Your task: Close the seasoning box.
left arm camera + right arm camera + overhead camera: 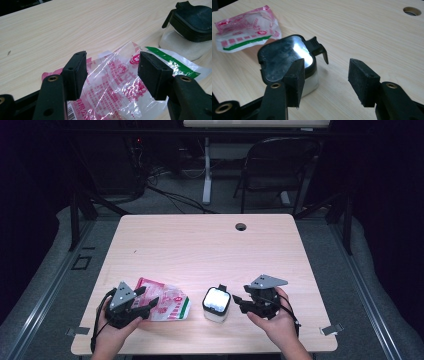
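— Jaws are spread wide on both our grippers, nothing between them. Where do things lie on the tabletop [200, 240]?

— Near our edge. Our left gripper [112, 72] hangs over the crinkled pink-printed plastic packet [117, 82], which lies flat, its long axis running toward the container.

— And that container?

— The small white container [310, 83] with its black flip lid [284, 57] stands upright between the packet and our right gripper [325, 80], just off that gripper's left jaw. We judge the right one nearer to it.
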### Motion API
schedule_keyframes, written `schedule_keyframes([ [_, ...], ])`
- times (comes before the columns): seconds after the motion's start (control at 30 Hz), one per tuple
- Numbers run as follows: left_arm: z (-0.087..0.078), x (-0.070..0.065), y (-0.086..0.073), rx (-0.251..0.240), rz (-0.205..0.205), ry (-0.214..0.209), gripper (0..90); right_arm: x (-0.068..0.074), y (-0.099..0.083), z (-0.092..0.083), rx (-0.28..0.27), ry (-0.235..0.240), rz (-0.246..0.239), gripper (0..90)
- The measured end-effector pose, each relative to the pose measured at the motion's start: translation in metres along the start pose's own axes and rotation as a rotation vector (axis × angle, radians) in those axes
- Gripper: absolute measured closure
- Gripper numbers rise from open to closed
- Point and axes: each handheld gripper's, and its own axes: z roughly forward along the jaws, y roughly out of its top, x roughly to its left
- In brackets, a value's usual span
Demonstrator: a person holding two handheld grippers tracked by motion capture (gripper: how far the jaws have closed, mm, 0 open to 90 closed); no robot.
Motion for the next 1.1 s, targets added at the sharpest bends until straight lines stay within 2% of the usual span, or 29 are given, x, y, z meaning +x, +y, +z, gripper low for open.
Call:
schedule_keyframes([
  [0.23, 0.001, 0.002, -0.002, 0.0, -0.01, 0.003, 40.4, -0.01, -0.015, 0.003, 0.007, -0.02, 0.058, 46.9],
  [0.43, 0.001, 0.004, -0.003, 0.004, -0.018, 0.008, 40.4, -0.016, -0.025, 0.008, 0.022, -0.032, 0.08, 46.9],
  [0.73, 0.002, 0.007, -0.006, 0.008, -0.026, 0.016, 40.4, -0.021, -0.036, 0.011, 0.03, -0.042, 0.093, 46.9],
  [0.8, 0.003, 0.007, -0.006, 0.01, -0.027, 0.016, 40.4, -0.021, -0.038, 0.012, 0.017, -0.045, 0.101, 46.9],
  [0.97, 0.004, 0.008, -0.007, 0.016, -0.03, 0.018, 40.2, -0.022, -0.043, 0.013, 0.03, -0.058, 0.096, 46.7],
  [1.1, 0.004, 0.009, -0.007, 0.015, -0.033, 0.022, 40.2, -0.024, -0.047, 0.015, 0.022, -0.053, 0.119, 45.8],
])
